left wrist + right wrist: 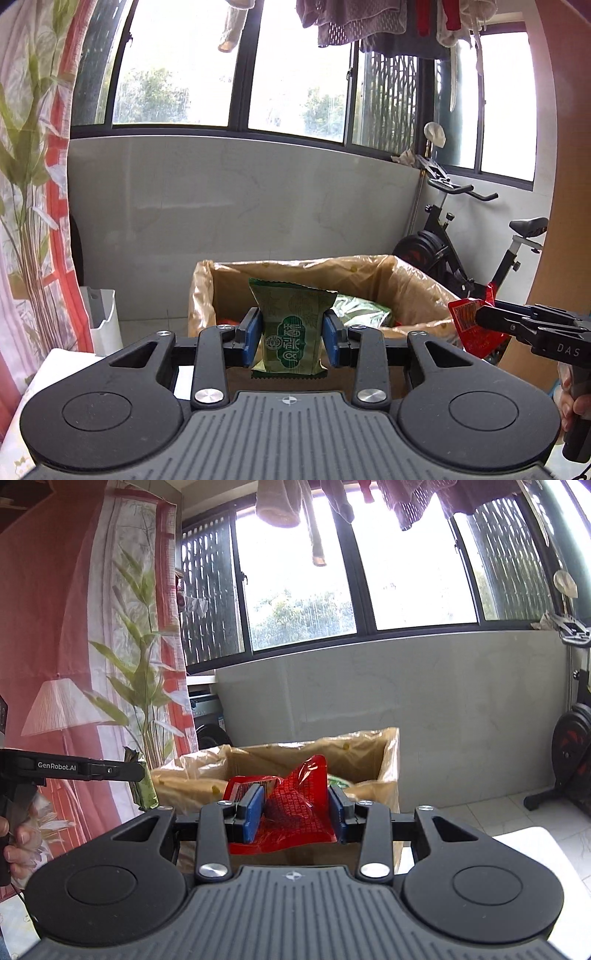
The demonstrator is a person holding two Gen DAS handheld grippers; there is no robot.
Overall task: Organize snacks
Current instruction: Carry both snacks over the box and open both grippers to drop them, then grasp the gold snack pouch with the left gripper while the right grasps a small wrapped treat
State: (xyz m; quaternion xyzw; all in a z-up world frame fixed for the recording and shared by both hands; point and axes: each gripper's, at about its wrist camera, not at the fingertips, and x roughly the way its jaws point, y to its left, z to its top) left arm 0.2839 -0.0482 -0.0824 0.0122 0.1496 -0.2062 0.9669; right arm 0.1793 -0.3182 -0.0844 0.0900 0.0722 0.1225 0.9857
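My left gripper (291,334) is shut on a green snack packet (290,325), held upright between its blue pads in front of a cardboard box (424,284) lined with a brownish plastic bag. More green and red packets lie inside the box. My right gripper (295,810) is shut on a crumpled red snack packet (295,812), also in front of the box (384,760). In the left wrist view the right gripper (476,319) comes in from the right with the red packet (471,326). In the right wrist view the left gripper (138,771) shows at left with the green packet (146,794).
Behind the box stand a grey tiled wall (240,199) and large windows with laundry hanging above. An exercise bike (461,243) stands at the right, a patterned curtain (33,184) at the left, and a white bin (103,325) by the curtain. A hand (16,845) grips the left handle.
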